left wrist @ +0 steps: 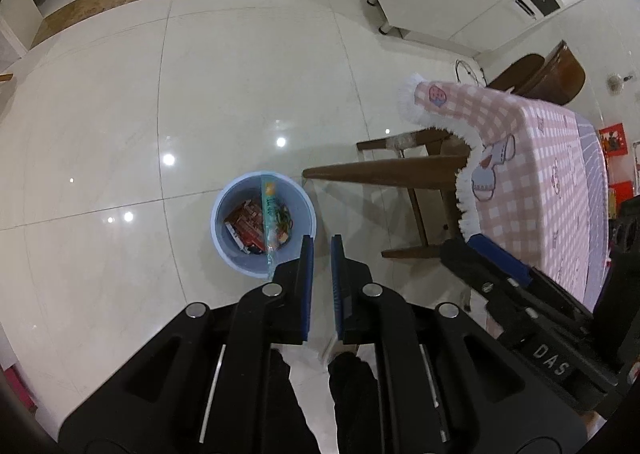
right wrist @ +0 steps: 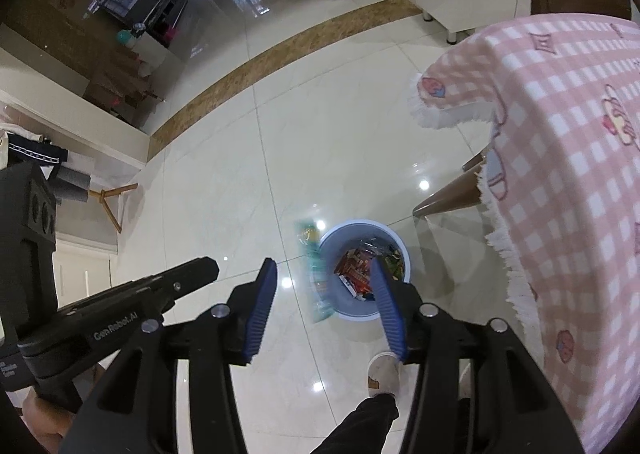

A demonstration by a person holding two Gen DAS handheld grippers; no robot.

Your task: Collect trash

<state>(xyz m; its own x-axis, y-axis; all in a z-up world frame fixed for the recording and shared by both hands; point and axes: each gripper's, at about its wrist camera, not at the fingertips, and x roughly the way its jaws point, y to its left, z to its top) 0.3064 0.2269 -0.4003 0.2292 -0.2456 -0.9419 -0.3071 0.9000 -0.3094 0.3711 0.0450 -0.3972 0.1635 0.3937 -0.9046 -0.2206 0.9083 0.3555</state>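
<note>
We see round pale-blue plastic bin (left wrist: 264,226) on glossy floor tiles, red snack wrappers (left wrist: 248,228) inside. Long green-teal plastic packet (right wrist: 314,274) sits just ahead of our right gripper (right wrist: 326,286), jaws wide apart; blurred, looks mid-air beside bin rim. Left gripper (left wrist: 322,250): jaws narrowly apart, empty, bin just beyond. Readable: "GenRobot.AI", "DAS".

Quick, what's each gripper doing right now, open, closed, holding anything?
Left gripper: nearly closed, narrow gap, nothing between its fingers.
Right gripper: open wide, empty; a green wrapper is blurred in mid-air over the blue bin.
</note>
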